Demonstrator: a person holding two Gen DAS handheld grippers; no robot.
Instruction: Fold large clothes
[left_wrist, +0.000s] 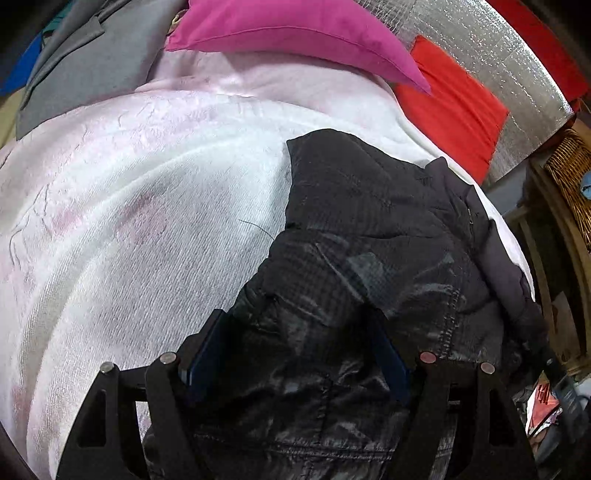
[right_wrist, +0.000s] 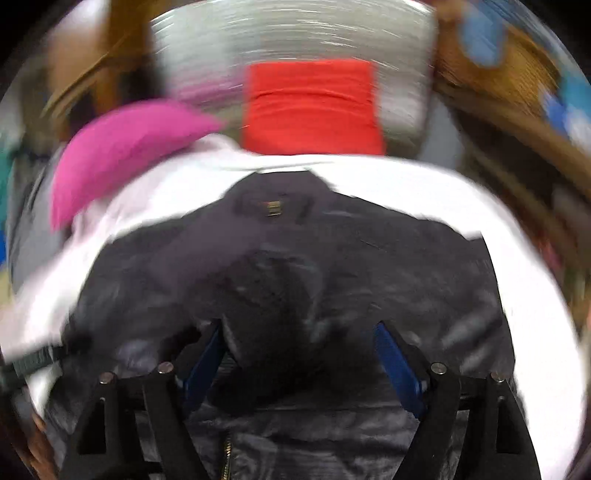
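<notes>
On the left lies the white blanket (left_wrist: 147, 206), a bed cover by the look of it, with a pink pillow (left_wrist: 295, 33) at its far edge. The black jacket (left_wrist: 369, 240) lies on the blanket's right part, a red cushion (left_wrist: 450, 107) beyond it. Our left tool (left_wrist: 295, 354) stands with jaws apart over the jacket's near edge, clamping nothing; our right tool (right_wrist: 299, 354) is likewise spread above the jacket (that view is blurred). We judge the jacket light, soft and slippery, so we would pinch a stitched hem or seam.
</notes>
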